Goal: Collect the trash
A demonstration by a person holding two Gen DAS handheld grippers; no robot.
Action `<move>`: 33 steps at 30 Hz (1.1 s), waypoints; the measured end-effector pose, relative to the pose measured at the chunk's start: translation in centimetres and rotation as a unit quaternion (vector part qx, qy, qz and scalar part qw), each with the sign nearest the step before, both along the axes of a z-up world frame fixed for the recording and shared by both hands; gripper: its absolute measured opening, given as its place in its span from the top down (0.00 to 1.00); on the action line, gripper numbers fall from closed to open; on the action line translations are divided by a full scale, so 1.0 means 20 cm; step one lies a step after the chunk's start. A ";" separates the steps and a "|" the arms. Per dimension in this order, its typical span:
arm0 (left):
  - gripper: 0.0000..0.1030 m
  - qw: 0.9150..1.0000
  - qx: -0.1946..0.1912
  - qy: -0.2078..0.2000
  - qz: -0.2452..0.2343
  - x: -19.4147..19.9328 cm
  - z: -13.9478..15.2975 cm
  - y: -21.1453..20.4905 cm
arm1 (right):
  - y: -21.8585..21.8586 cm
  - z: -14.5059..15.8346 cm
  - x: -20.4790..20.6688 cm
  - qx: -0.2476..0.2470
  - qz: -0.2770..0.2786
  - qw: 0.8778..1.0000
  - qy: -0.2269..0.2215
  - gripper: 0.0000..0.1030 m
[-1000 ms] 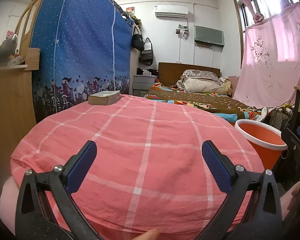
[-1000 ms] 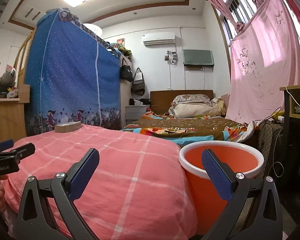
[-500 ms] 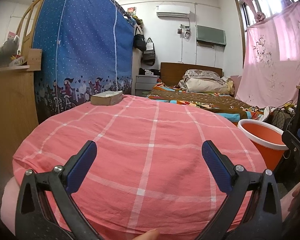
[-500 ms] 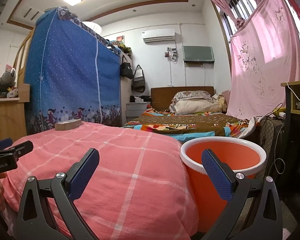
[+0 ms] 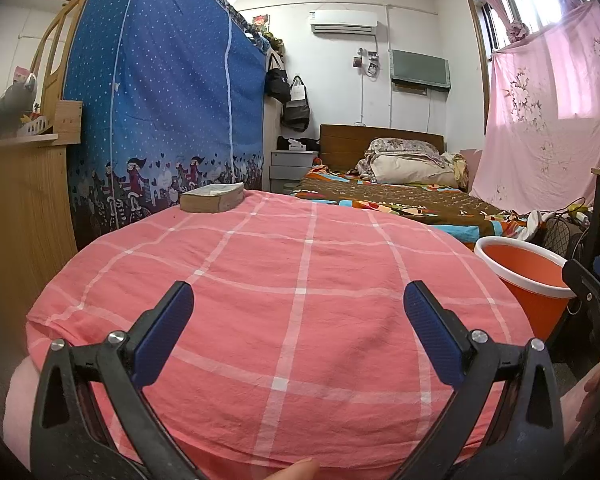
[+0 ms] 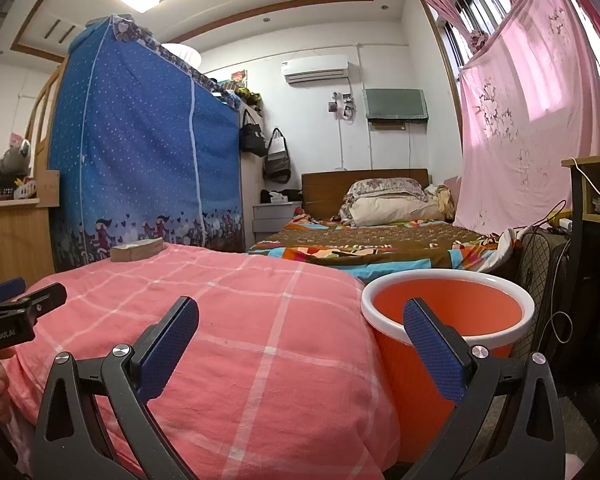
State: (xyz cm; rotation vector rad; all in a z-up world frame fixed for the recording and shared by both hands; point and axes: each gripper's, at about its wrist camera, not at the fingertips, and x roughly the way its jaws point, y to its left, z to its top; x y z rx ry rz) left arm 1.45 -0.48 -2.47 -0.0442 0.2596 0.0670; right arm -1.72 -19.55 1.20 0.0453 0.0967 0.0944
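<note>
left gripper (image 5: pixel 299 312) spreading empty over pink checked quilt (image 5: pixel 300 280) | right gripper (image 6: pixel 300 328) spreading empty beside orange bin (image 6: pixel 448 320) | no trash showing; scanning slowly, bin kept near

A lived-in home bedroom: a wooden-headboard bed (image 6: pixel 364 236) with folded bedding, a blue dotted fabric wardrobe (image 6: pixel 140 152), a white wall air conditioner (image 6: pixel 315 69), pink floral window curtains (image 6: pixel 520 120) and hanging bags (image 6: pixel 276 156).

Pink checked bedcover (image 5: pixel 292 280) over rounded surface; thick book (image 5: pixel 212 197) lying flat at far left edge; orange bucket (image 6: pixel 452 320) beside its right edge.
</note>
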 end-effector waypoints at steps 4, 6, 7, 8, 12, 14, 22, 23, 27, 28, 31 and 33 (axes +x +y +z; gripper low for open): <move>0.00 1.000 0.001 0.000 0.000 0.00 0.00 0.00 | 0.00 0.00 0.00 0.000 0.000 1.000 0.000 0.00; 0.00 1.000 0.001 0.000 0.000 0.00 0.00 0.00 | 0.00 0.00 0.00 0.001 0.000 1.000 0.000 0.00; 0.00 1.000 0.001 0.000 0.000 0.00 0.00 0.00 | 0.00 0.00 0.00 0.002 0.000 1.000 0.001 0.00; 0.00 1.000 0.001 0.000 0.000 0.00 0.00 0.00 | 0.00 -0.01 0.00 0.003 0.000 1.000 0.001 0.00; 0.00 1.000 0.001 0.001 0.000 0.00 0.00 0.00 | 0.00 -0.01 0.01 0.003 0.000 1.000 0.002 0.00; 0.00 1.000 0.002 0.000 0.000 0.00 0.00 0.00 | 0.01 -0.01 0.00 0.004 0.000 1.000 0.002 0.00; 0.00 1.000 0.002 0.002 0.001 0.00 0.01 0.00 | 0.01 -0.02 0.01 0.008 0.001 1.000 0.004 0.00; 0.00 1.000 0.002 0.002 0.001 0.00 0.01 0.00 | 0.01 -0.02 0.01 0.009 0.001 1.000 0.005 0.00; 0.00 1.000 0.005 0.003 0.000 0.00 0.00 0.01 | 0.02 -0.02 0.00 0.015 0.001 1.000 0.007 0.00; 0.00 1.000 0.006 0.003 0.000 0.00 0.00 0.00 | 0.02 -0.02 0.00 0.017 0.000 1.000 0.007 0.00; 0.00 1.000 0.006 0.004 0.000 0.00 0.00 0.00 | 0.03 -0.02 0.00 0.020 0.000 1.000 0.008 0.00; 0.00 1.000 0.005 0.003 0.000 0.00 0.00 0.00 | 0.03 -0.02 0.00 0.021 0.000 1.000 0.009 0.00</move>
